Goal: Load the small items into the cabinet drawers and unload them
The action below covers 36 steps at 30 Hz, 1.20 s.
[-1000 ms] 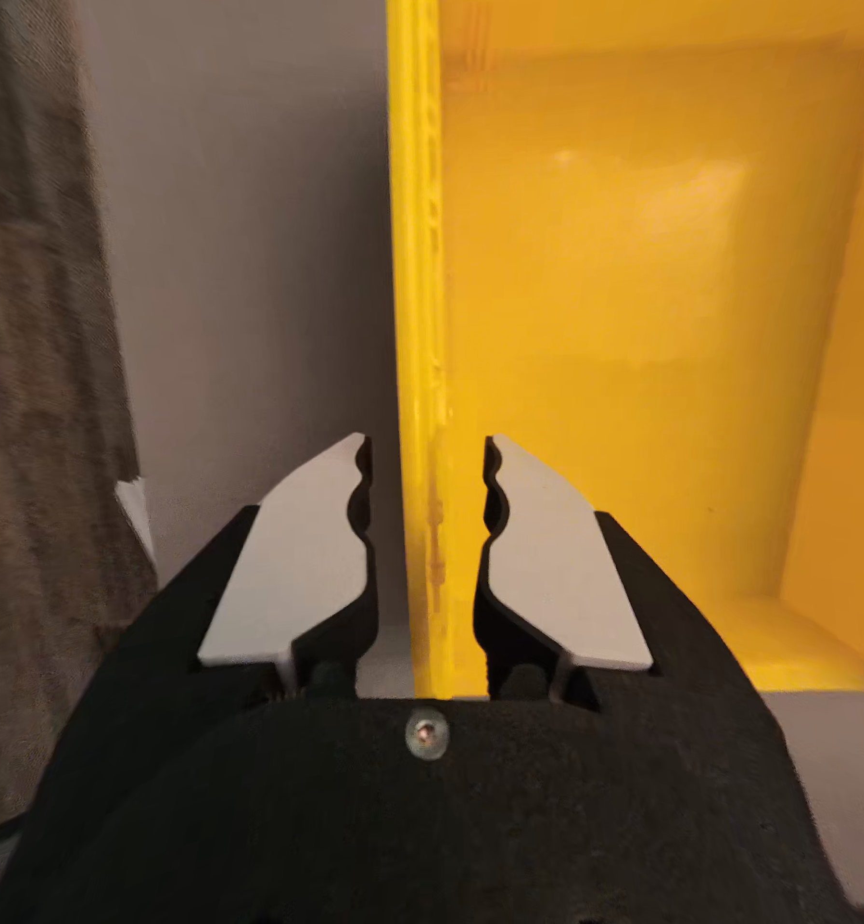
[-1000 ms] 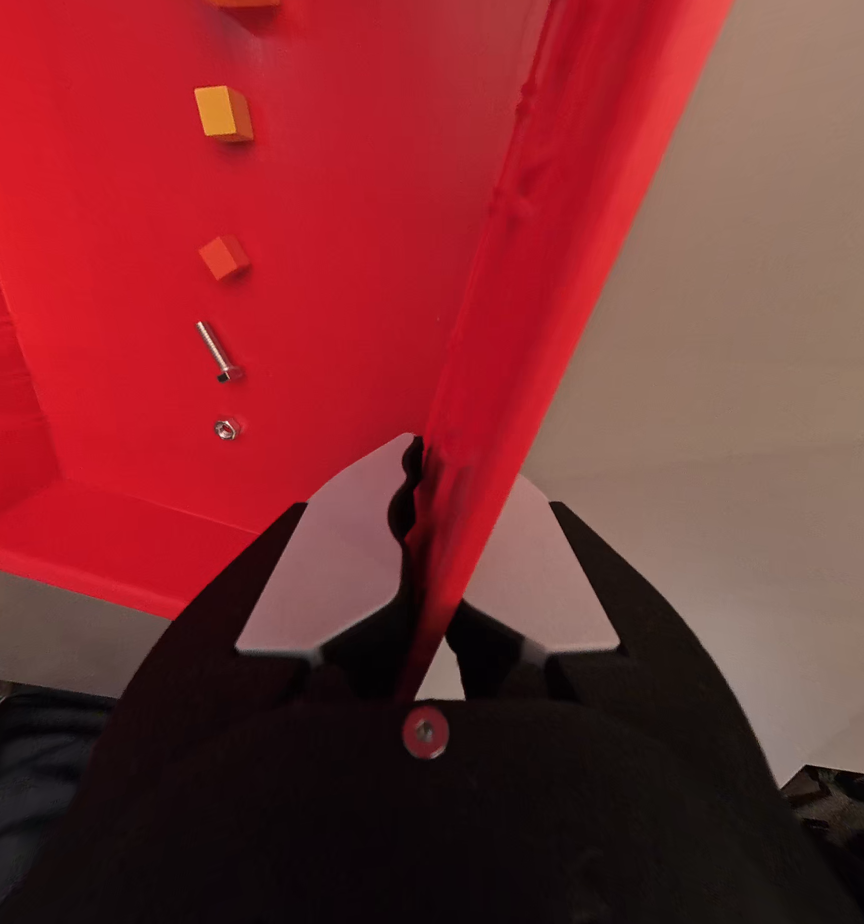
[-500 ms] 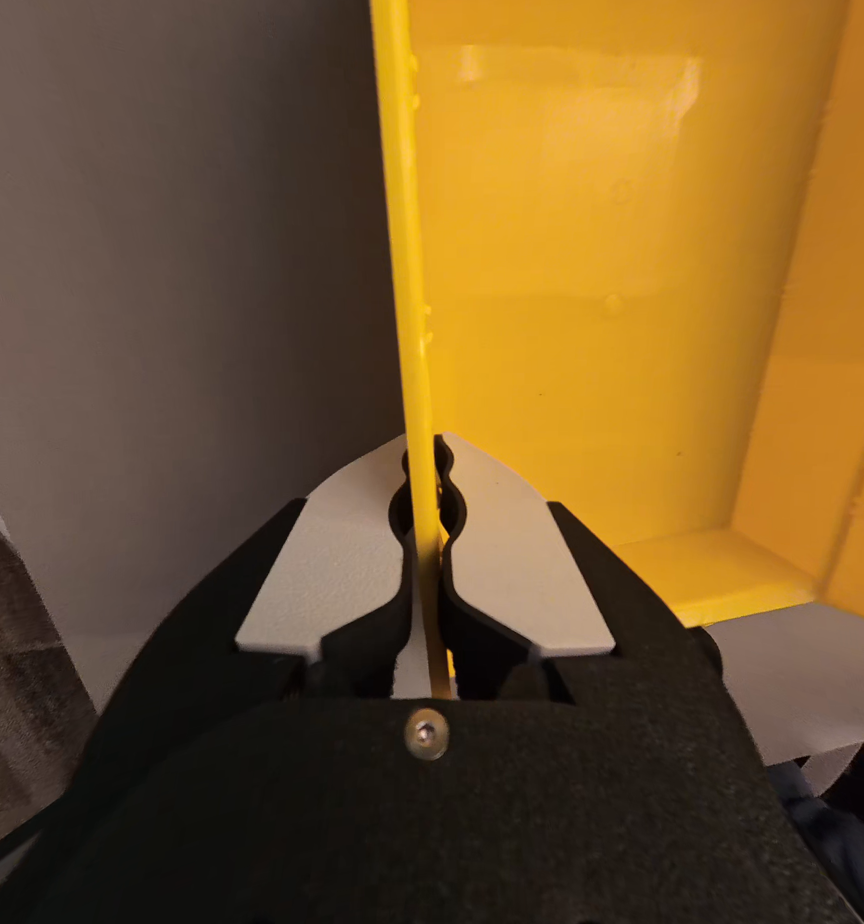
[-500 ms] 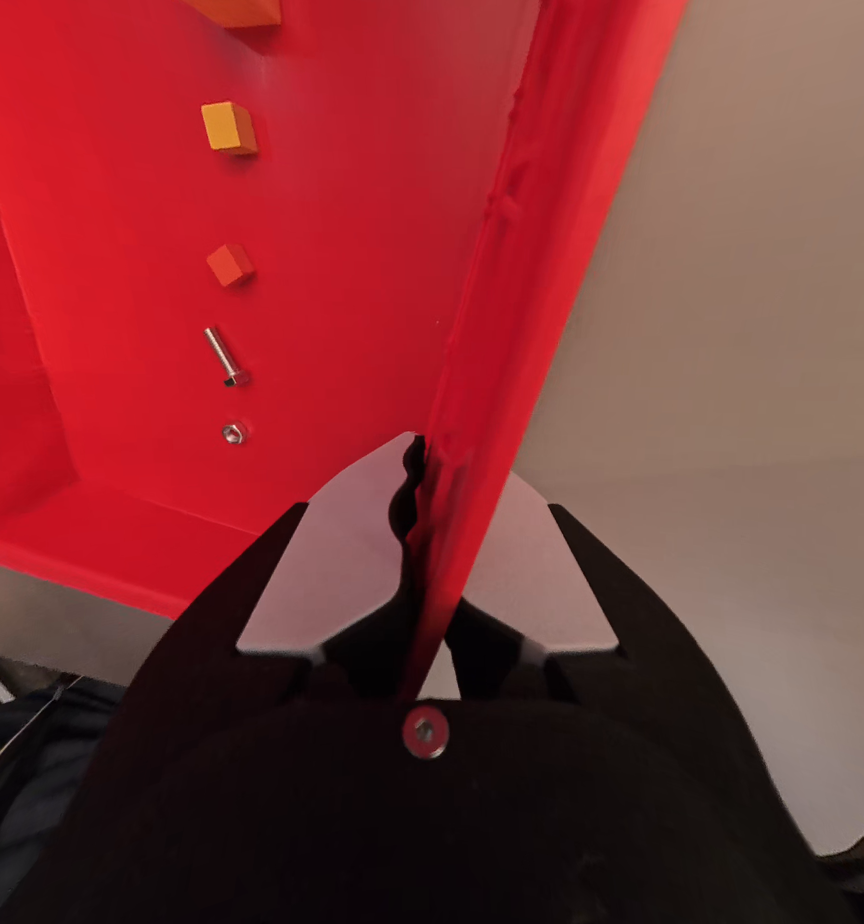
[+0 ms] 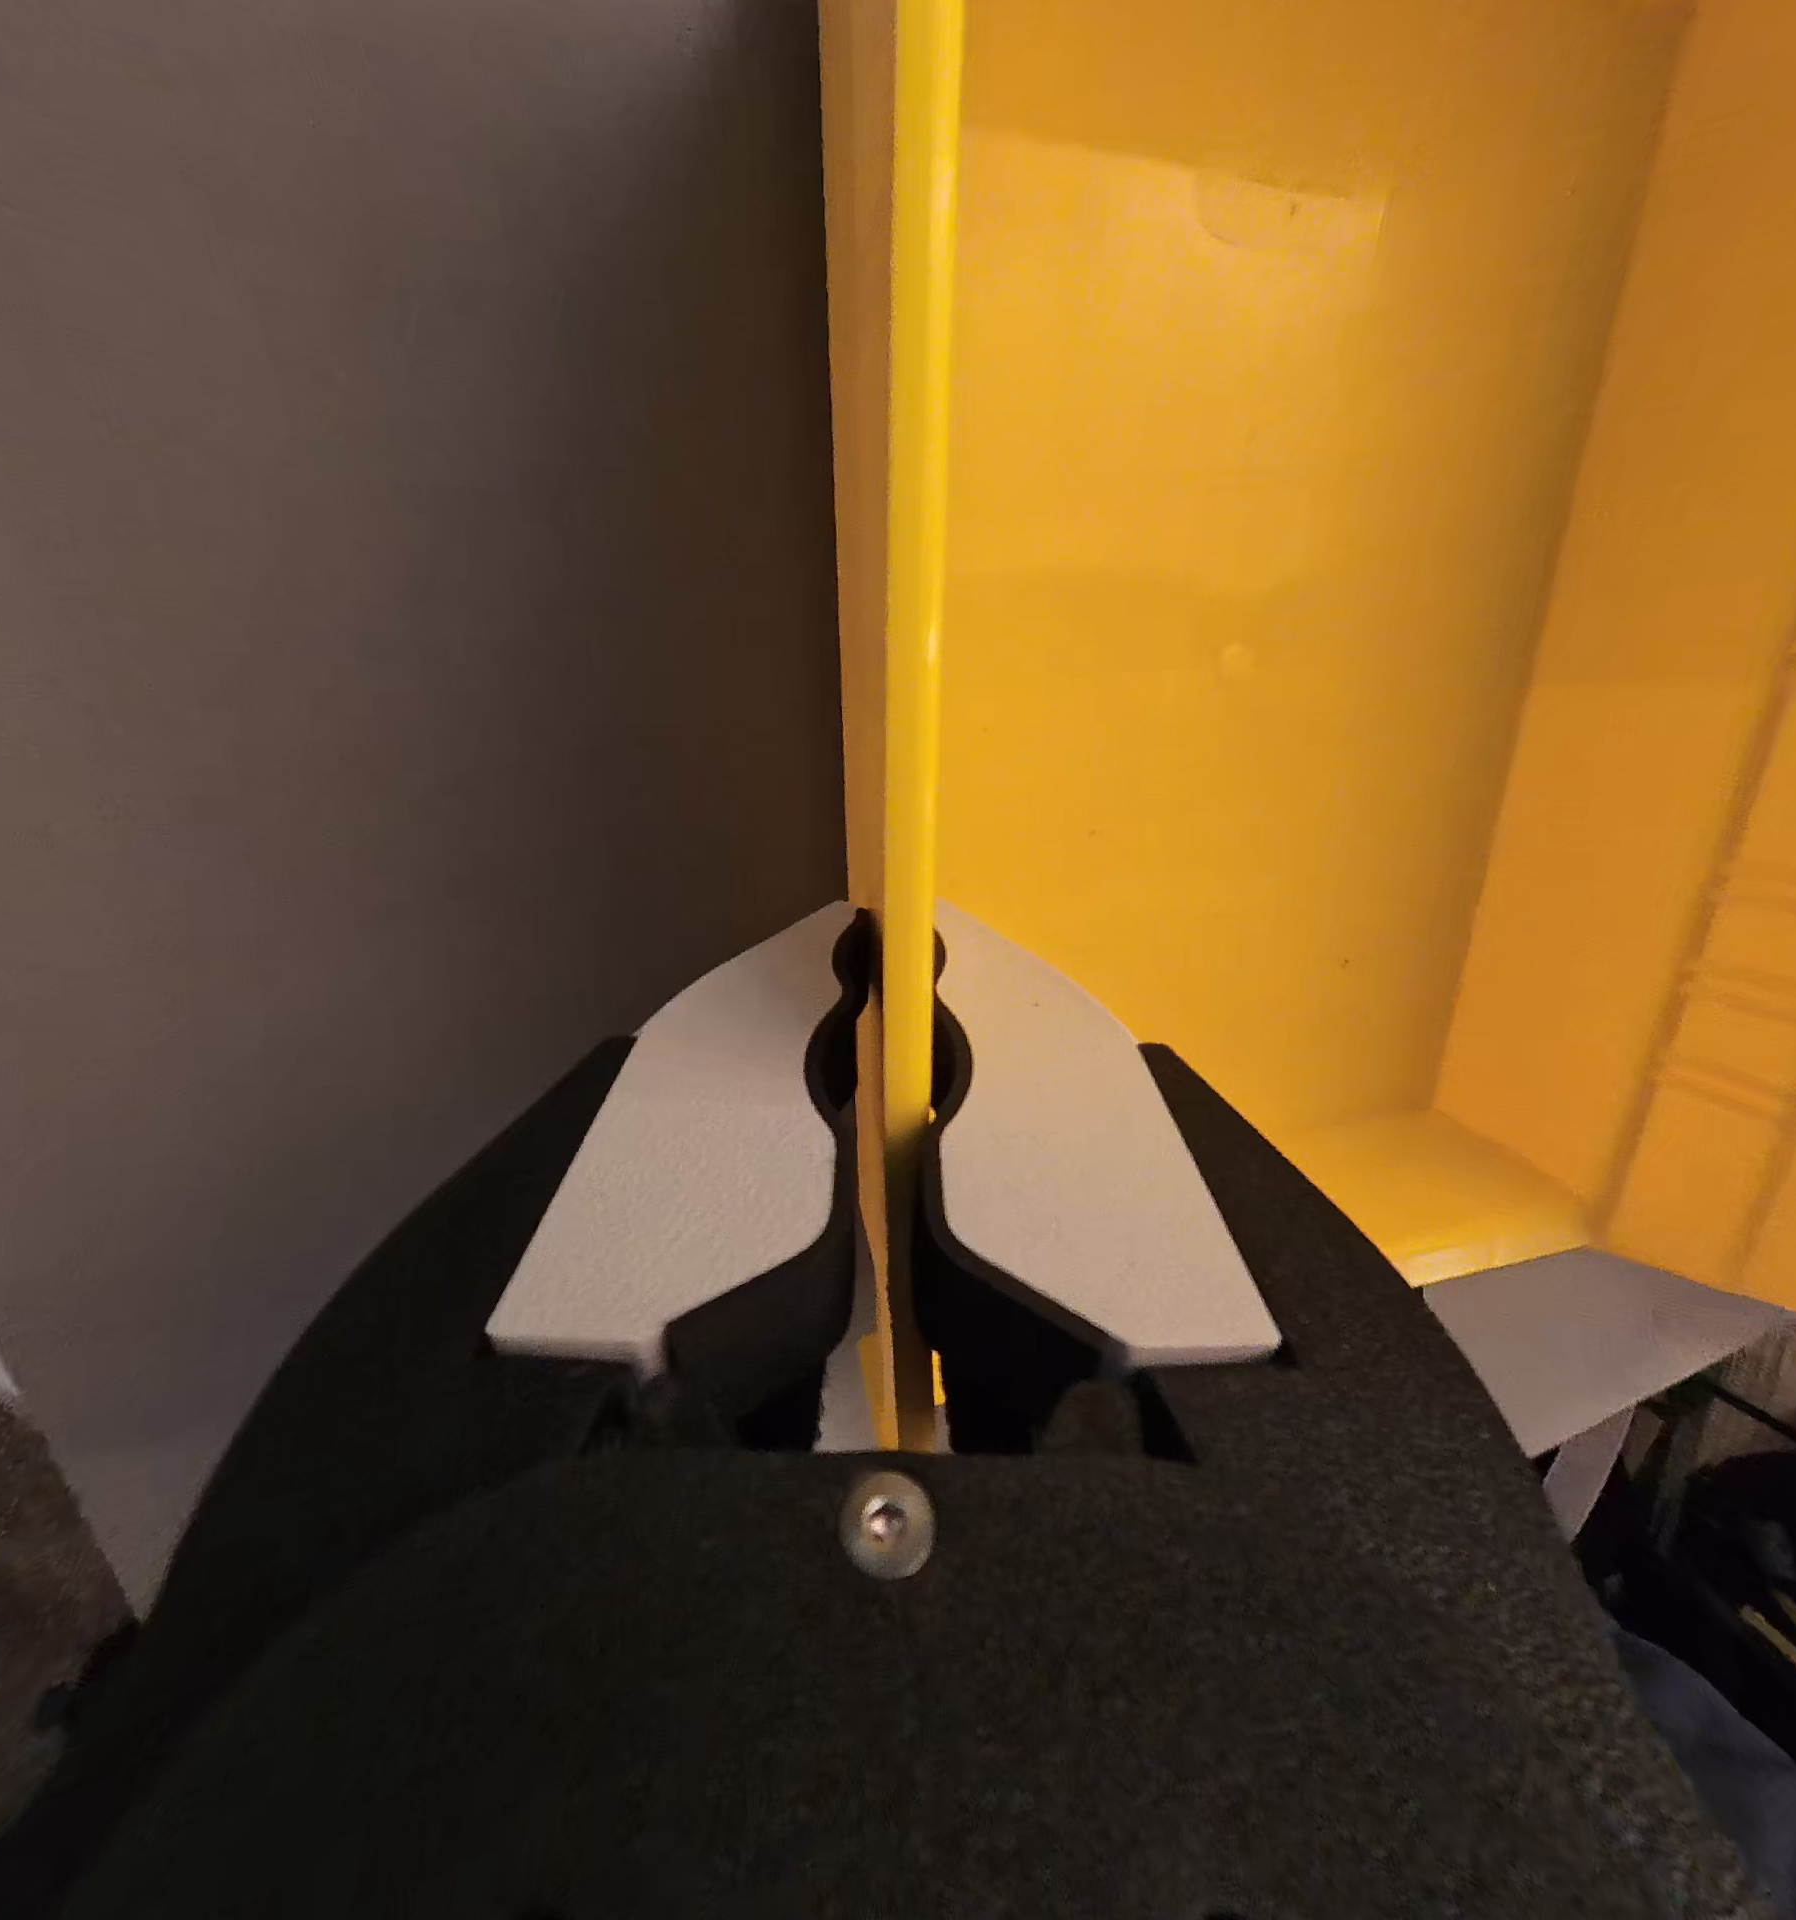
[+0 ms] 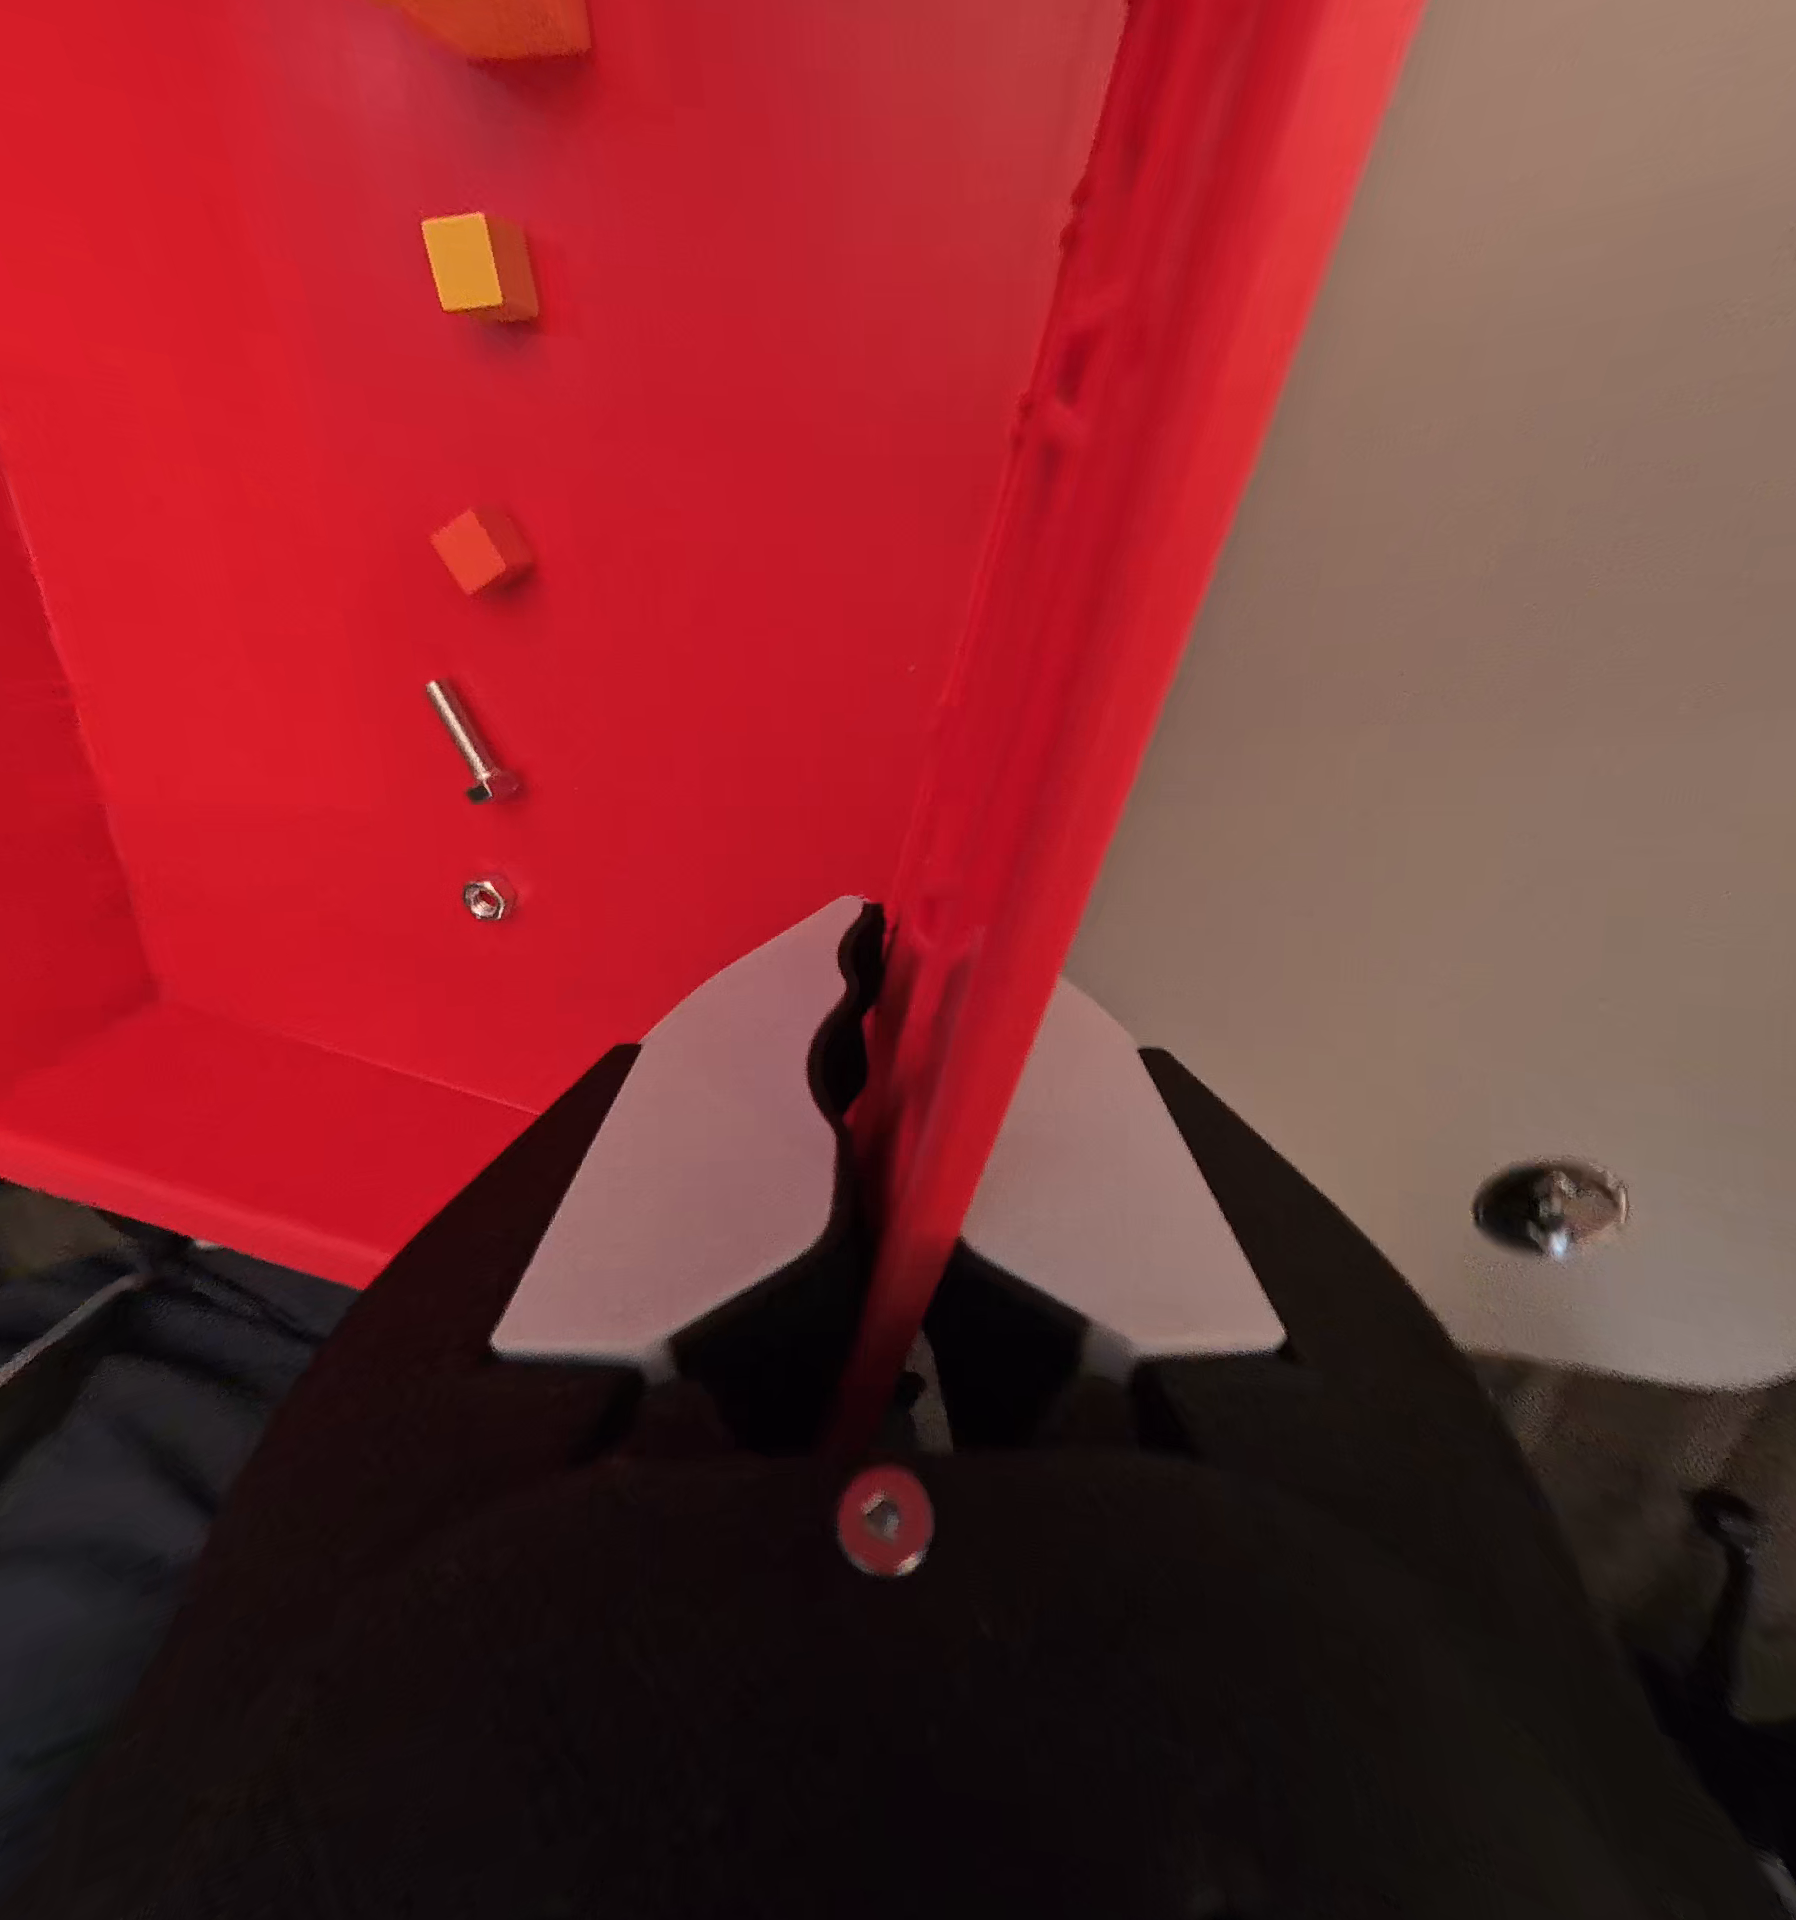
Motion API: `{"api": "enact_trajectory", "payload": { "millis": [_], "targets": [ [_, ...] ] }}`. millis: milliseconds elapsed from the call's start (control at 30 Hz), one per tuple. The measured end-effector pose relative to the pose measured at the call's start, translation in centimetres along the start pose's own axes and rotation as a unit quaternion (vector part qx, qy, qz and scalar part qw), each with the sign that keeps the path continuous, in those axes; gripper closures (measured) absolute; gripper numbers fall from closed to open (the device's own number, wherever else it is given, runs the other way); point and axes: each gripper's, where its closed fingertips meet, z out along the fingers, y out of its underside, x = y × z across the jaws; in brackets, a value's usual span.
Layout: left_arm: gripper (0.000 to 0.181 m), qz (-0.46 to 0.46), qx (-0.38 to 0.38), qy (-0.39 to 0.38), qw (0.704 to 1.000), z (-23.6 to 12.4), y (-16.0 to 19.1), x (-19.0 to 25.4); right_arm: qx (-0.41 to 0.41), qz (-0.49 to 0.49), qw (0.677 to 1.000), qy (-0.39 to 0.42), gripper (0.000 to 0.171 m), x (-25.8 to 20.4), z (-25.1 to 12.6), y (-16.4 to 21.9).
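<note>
**Two drawers, each held by one side wall**

My left gripper [image 5: 899, 925] is clenched on the thin left wall of the yellow drawer [image 5: 1237, 644]; that wall is the only edge narrow enough to pinch, and the tray looks bare inside. My right gripper [image 6: 889, 920] clamps the right wall of the red drawer [image 6: 769, 436], carrying its load: a yellow block [image 6: 476, 265], an orange block [image 6: 480, 549], a bolt [image 6: 466, 740] and a nut [image 6: 486, 899], lined up along the floor. A round metal fitting [image 6: 1550, 1207] sits on the pale surface [image 6: 1496, 727] to the right.

White tabletop [image 6: 1496, 623] w/ two drawers
Red drawer [image 6: 769, 416] rests on it, steel screw [image 6: 1550, 1207] set in surface nr edge; yellow drawer [image 5: 1237, 623] on white top too
</note>
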Motion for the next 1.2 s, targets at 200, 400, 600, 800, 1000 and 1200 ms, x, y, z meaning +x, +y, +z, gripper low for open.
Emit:
{"api": "enact_trajectory", "payload": {
  "millis": [200,400,600,800,1000,1200],
  "targets": [
    [0.175,-0.019,0.011,-0.042,0.999,-2.6,1.5,-2.4,-0.046,-0.068,0.997,0.003,0.166,-4.2,-0.9,8.3],
    [0.175,-0.019,0.026,-0.057,0.998,-5.4,3.8,-3.6,-0.108,-0.200,0.974,-0.016,0.166,-14.1,2.9,11.5],
    [0.175,0.000,0.043,-0.075,0.996,-9.5,7.6,-6.5,-0.151,-0.351,0.923,-0.044,0.166,-26.6,7.7,10.6],
    [0.175,-0.060,0.029,-0.066,0.996,-14.7,16.3,-12.7,-0.127,-0.432,0.890,-0.073,0.166,-40.8,11.7,7.2],
    [0.175,-0.116,0.013,-0.112,0.987,-18.1,24.3,-17.5,-0.089,-0.446,0.888,-0.072,0.167,-53.2,13.7,2.4],
    [0.175,-0.131,0.026,-0.094,0.987,-18.7,28.7,-18.3,-0.070,-0.374,0.923,-0.059,0.167,-60.1,16.8,-2.5]
  ]
}}
